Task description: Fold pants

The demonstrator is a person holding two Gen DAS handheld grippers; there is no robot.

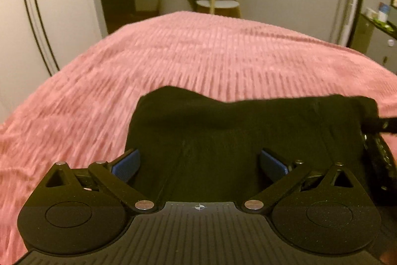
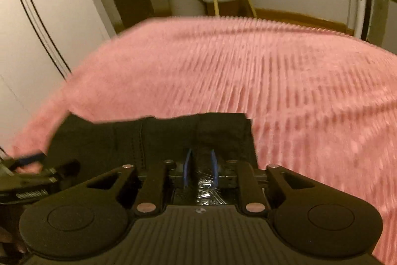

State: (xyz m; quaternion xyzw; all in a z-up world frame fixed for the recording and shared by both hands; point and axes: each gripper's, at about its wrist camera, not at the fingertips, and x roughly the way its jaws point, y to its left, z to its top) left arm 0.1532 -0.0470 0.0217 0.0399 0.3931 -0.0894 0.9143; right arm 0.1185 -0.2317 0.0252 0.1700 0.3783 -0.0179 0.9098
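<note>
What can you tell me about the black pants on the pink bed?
The black pants are dark, soft-looking fabric with a stitched seam, lying folded in a thick stack on the ribbed pink blanket. Their far edge is wavy. The left gripper sits over them with jaws wide open; the right gripper has narrow jaws over one corner.

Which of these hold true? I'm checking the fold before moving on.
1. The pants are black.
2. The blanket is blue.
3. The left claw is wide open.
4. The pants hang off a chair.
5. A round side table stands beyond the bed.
1. True: the pants are black.
2. False: the blanket is pink.
3. True: the left claw has its fingers spread wide over the pants.
4. False: they lie on the blanket.
5. True: the side table stands by the far wall.
</note>
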